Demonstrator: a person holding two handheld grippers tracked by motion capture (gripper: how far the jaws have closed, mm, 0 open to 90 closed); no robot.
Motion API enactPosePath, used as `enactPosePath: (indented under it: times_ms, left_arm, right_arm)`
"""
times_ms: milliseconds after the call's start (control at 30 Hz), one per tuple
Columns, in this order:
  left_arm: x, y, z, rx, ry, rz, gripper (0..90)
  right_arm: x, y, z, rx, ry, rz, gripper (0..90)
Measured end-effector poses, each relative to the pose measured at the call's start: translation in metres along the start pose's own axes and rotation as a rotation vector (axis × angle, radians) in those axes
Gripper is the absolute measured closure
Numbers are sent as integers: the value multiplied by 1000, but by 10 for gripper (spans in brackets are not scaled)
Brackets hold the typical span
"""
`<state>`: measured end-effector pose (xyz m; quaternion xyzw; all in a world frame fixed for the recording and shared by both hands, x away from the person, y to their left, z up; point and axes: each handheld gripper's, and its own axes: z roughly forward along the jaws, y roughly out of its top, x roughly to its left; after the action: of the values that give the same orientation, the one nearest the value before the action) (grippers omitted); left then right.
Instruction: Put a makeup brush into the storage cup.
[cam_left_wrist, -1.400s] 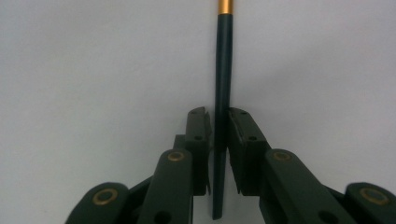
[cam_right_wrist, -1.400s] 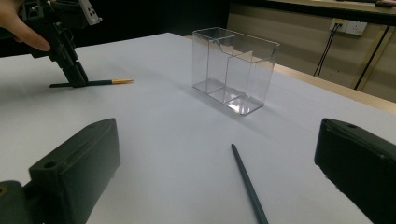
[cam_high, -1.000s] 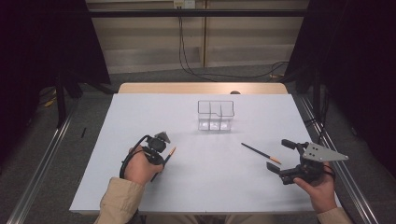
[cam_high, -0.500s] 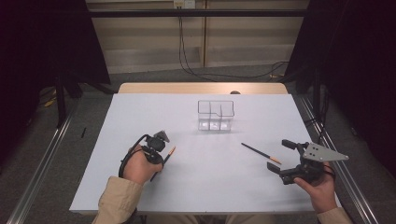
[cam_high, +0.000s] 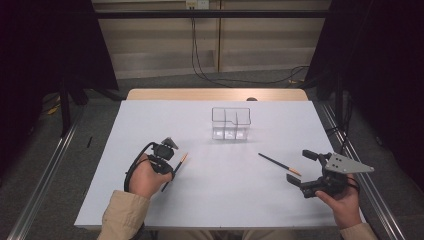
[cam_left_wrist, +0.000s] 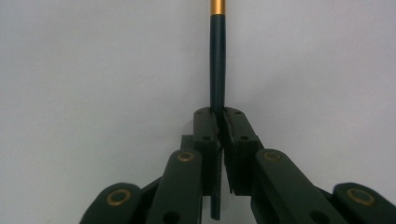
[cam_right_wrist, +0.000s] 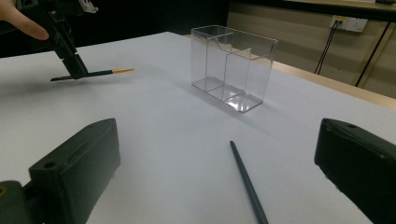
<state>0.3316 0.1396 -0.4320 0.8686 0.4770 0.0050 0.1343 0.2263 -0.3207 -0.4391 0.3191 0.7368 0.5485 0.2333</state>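
Note:
My left gripper (cam_high: 166, 159) (cam_left_wrist: 221, 116) is shut on a dark pencil (cam_high: 176, 169) (cam_left_wrist: 217, 70) with an orange end. The pencil lies nearly level, close to the white table sheet (cam_high: 210, 200). The right gripper view shows this gripper (cam_right_wrist: 74, 63) and its pencil (cam_right_wrist: 100, 73) at far left. My right gripper (cam_high: 302, 168) (cam_right_wrist: 218, 140) stands open at the right of the table, with nothing between its jaws. A second dark pencil (cam_high: 277, 163) (cam_right_wrist: 247, 182) lies on the sheet just ahead of it. A clear divided box (cam_high: 231, 123) (cam_right_wrist: 233, 65) stands upright at mid-table.
The white sheet covers a wooden table whose far edge (cam_high: 215, 94) shows behind the box. Metal rails (cam_high: 45, 175) run along both sides on the floor. Cables (cam_high: 200, 65) hang from a wall socket at the back.

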Motion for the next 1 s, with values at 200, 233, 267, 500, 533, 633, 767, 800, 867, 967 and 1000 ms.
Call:
enactPosePath:
  times_ms: [200, 233, 267, 500, 533, 633, 767, 800, 867, 967, 1000]
  left_arm:
    - [2, 0, -3, -75, -36, -24, 847]
    - [2, 0, -4, -83, -40, -25, 846]
    - [1, 1, -4, -95, -49, -25, 846]
    - [-2, 5, -11, -214, -85, -28, 847]
    - [-2, 5, -11, -227, -93, -27, 847]
    - [-5, 7, -10, -259, -111, -22, 846]
    - [-6, 9, -8, -305, -130, -24, 847]
    - [-7, 9, -8, -316, -132, -23, 846]
    - [-7, 9, -8, -339, -128, -22, 847]
    - [-8, 8, -10, -390, -117, -25, 846]
    - [-9, 7, -10, -405, -117, -32, 847]
  right_arm:
    - [0, 0, 0, 1, -2, -1, 0]
    - [0, 0, -1, 1, -2, -1, 0]
    - [0, -1, -1, 1, 0, 0, 0]
    - [0, -1, -3, 3, -10, -1, 0]
    - [-1, -1, -4, 0, -13, 1, 0]
    - [-1, -2, -6, 4, -15, 2, 0]
    - [0, -3, -7, 4, -20, 3, 0]
    - [0, -3, -7, 5, -23, 3, 0]
    - [0, -3, -8, 5, -25, 2, 0]
    - [0, -3, -8, 4, -27, 4, 0]
    - [0, -3, -8, 3, -30, 3, 0]
